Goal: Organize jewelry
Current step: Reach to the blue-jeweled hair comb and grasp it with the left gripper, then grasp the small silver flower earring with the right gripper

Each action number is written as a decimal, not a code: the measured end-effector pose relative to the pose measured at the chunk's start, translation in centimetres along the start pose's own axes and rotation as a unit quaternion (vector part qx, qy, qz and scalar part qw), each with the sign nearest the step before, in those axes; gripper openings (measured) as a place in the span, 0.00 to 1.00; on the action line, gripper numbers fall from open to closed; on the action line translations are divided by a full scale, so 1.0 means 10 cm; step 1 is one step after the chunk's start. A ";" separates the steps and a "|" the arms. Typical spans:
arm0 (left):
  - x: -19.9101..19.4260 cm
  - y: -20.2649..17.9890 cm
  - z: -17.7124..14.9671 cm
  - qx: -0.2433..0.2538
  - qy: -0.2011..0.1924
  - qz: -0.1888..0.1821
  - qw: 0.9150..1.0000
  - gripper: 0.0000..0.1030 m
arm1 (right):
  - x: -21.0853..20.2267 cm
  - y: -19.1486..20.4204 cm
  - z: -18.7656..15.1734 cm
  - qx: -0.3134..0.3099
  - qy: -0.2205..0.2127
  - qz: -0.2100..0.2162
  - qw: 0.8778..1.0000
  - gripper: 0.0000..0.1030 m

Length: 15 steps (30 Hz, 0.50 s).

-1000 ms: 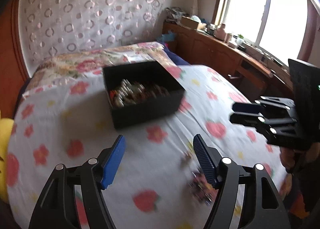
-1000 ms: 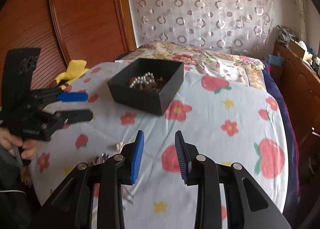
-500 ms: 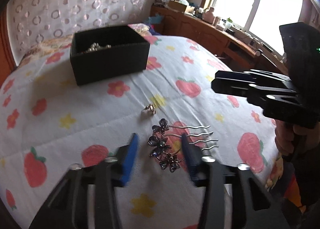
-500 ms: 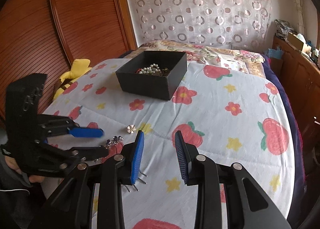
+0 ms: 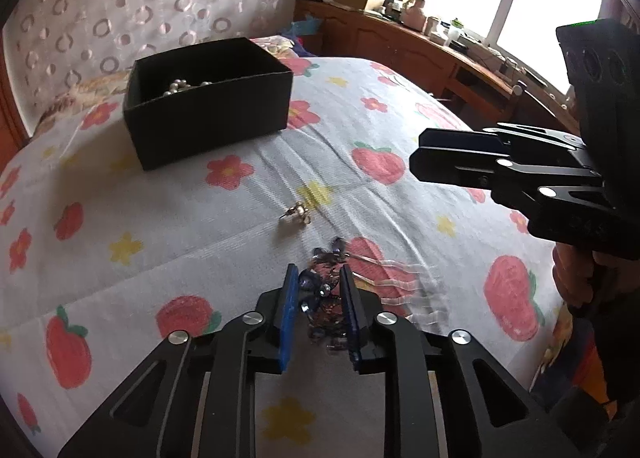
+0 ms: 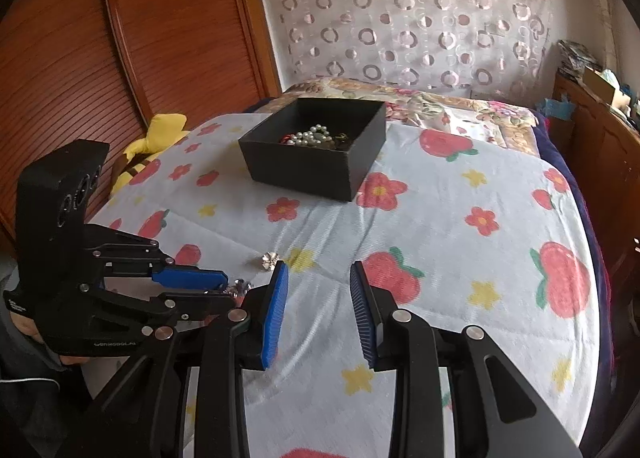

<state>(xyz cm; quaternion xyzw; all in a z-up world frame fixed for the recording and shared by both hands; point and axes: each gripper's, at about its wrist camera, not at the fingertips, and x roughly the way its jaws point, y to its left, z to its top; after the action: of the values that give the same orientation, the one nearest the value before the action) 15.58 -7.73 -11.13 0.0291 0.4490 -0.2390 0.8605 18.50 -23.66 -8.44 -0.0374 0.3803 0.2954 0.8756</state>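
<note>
Left gripper (image 5: 319, 278) low over the bedsheet (image 5: 160, 226), jaws just been closing, now narrow around the purple flower hair comb (image 5: 326, 290); the blue pads (image 5: 290, 306) sit on either side of the flower cluster and look pressed on it, though blur makes contact hard to confirm. Comb's silver prongs stick out to the right of the left gripper, lying on a strawberry print. Small gold-tone earring (image 5: 298, 214) lies on the sheet just ahead of the left fingertips, apart from the comb. Black box (image 5: 208, 126) sits well ahead and a bit left of the left gripper, open top, pearl beads (image 5: 180, 86) inside. Right gripper (image 6: 319, 282) hovers above the sheet, jaws partly apart, nothing between them, only sheet showing in the gap. In the right wrist view the left gripper is just left of the right gripper's left finger, with the earring (image 6: 269, 259) just beyond it and the black box (image 6: 316, 174) far ahead, pearls (image 6: 310, 136) visible in it. A hand (image 5: 576, 278) holds the right gripper's handle at the right edge of the left wrist view. Yellow plush (image 6: 160, 138) lies far left beyond the left gripper.
</note>
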 end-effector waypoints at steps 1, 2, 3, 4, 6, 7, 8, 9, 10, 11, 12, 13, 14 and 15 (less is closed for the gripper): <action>-0.04 0.03 -0.02 -0.004 -0.004 -0.004 1.000 0.18 | 0.02 0.00 0.02 -0.002 0.001 0.002 1.000 0.34; -0.08 0.06 -0.03 -0.007 -0.008 -0.003 1.000 0.18 | 0.05 0.01 0.03 -0.003 0.004 0.005 1.000 0.34; -0.14 0.10 -0.05 -0.012 -0.013 -0.001 1.000 0.18 | 0.08 0.03 0.05 -0.005 0.006 0.008 1.000 0.34; -0.21 0.15 -0.07 -0.016 -0.018 0.002 1.000 0.18 | 0.12 0.04 0.06 -0.007 0.009 0.010 1.000 0.34; -0.34 0.26 -0.12 -0.024 -0.028 0.011 0.999 0.18 | 0.19 0.09 0.08 -0.012 0.015 0.018 1.000 0.34; -0.38 0.29 -0.14 -0.027 -0.031 0.015 0.999 0.18 | 0.24 0.13 0.09 -0.016 0.018 0.023 0.999 0.34; -0.45 0.36 -0.16 -0.031 -0.035 0.024 0.999 0.18 | 0.30 0.17 0.10 -0.020 0.023 0.028 0.999 0.34; -0.50 0.42 -0.18 -0.034 -0.039 0.033 0.998 0.18 | 0.34 0.20 0.11 -0.024 0.027 0.032 0.999 0.34; -0.57 0.49 -0.19 -0.039 -0.045 0.041 0.997 0.18 | 0.40 0.24 0.11 -0.028 0.032 0.036 0.998 0.34; -0.61 0.54 -0.21 -0.042 -0.048 0.045 0.997 0.18 | 0.46 0.27 0.11 -0.032 0.039 0.038 0.998 0.34; -0.65 0.60 -0.22 -0.048 -0.052 0.050 0.996 0.18 | 0.51 0.29 0.11 -0.035 0.044 0.037 0.998 0.34; -0.68 0.64 -0.22 -0.051 -0.055 0.053 0.996 0.18 | 0.55 0.31 0.11 -0.039 0.049 0.036 0.997 0.34; -0.72 0.69 -0.23 -0.055 -0.059 0.057 0.995 0.18 | 0.59 0.33 0.12 -0.043 0.052 0.033 0.997 0.34; -0.75 0.73 -0.23 -0.059 -0.062 0.060 0.995 0.18 | 0.61 0.34 0.12 -0.046 0.055 0.030 0.997 0.34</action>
<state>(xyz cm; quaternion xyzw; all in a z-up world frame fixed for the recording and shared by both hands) 13.43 2.17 -7.81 -0.0098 0.4059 -0.1616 0.8995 20.73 -17.50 -11.25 -0.0824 0.4145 0.3364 0.8416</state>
